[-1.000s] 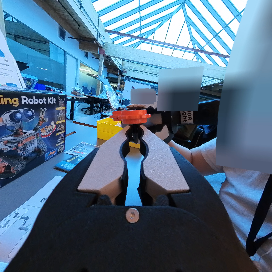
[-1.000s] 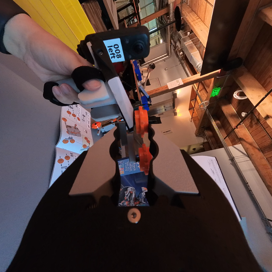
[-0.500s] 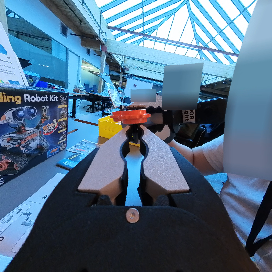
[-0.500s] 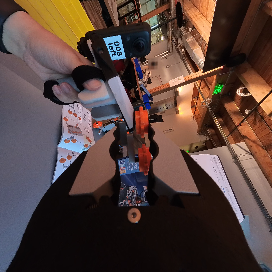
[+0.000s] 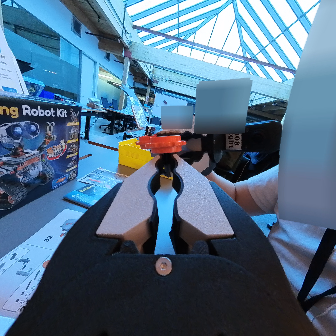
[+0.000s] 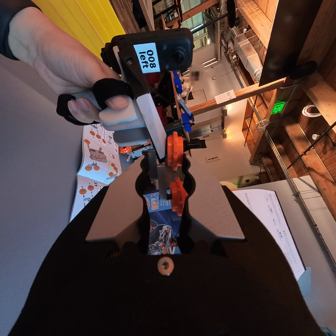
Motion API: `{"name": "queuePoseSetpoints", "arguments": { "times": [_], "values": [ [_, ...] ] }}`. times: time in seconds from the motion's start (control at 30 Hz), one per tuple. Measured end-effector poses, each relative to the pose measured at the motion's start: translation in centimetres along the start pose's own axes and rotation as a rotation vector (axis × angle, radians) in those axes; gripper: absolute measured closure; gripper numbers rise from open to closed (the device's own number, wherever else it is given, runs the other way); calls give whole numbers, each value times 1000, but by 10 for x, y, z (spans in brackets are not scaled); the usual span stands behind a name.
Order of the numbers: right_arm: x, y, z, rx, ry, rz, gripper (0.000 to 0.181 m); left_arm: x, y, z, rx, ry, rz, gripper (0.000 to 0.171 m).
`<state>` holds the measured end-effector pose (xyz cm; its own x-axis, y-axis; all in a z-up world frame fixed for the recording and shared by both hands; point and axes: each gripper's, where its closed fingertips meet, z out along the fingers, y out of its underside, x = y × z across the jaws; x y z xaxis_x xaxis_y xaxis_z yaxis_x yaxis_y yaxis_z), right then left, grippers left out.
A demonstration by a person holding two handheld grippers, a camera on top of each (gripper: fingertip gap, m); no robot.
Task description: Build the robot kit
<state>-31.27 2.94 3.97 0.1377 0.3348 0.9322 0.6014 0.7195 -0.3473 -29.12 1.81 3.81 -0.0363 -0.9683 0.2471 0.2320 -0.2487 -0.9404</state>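
My left gripper (image 5: 165,160) is shut on a short black axle (image 5: 167,164) that carries an orange gear (image 5: 161,145) on top. My right gripper (image 6: 164,160) is shut on a small grey beam (image 6: 159,174) with two orange gears, an upper gear (image 6: 175,149) and a lower gear (image 6: 178,196). In the right wrist view the left gripper's white finger (image 6: 151,120), held by a hand (image 6: 60,63), comes in from above and meets the assembly beside the upper gear. In the left wrist view the right gripper (image 5: 214,145) reaches in from the right behind the gear.
A robot kit box (image 5: 36,149) stands at the left on the grey table (image 5: 101,160). A yellow bin (image 5: 131,154) sits behind the gear. Booklets (image 5: 94,189) and an open instruction sheet (image 5: 27,263) lie on the table. A partly built model (image 6: 134,151) lies beyond the instruction pages (image 6: 98,163). Left and right tips are no more than a few centimetres apart.
Both grippers stay shut and joined at the gear assembly. Only the views have shifted slightly.
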Motion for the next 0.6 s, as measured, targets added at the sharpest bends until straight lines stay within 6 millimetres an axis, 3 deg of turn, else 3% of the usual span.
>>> {"name": "queuePoseSetpoints", "arguments": {
  "times": [0.27, 0.4, 0.47, 0.6],
  "values": [
    [-2, -1, 0, 40, -47, 79, 145, 2, 0, 0, -15, 3, 23, 166],
    [-6, -3, -3, 57, -107, 105, 144, 9, 6, -4, -138, -47, 191, 152],
    [-10, -3, -8, 55, -146, 94, 144, 6, 10, -8, -198, -132, 320, 133],
    [-10, -13, -22, 123, -181, 91, 144, 14, 4, -16, -224, -192, 507, 132]
  ]
}}
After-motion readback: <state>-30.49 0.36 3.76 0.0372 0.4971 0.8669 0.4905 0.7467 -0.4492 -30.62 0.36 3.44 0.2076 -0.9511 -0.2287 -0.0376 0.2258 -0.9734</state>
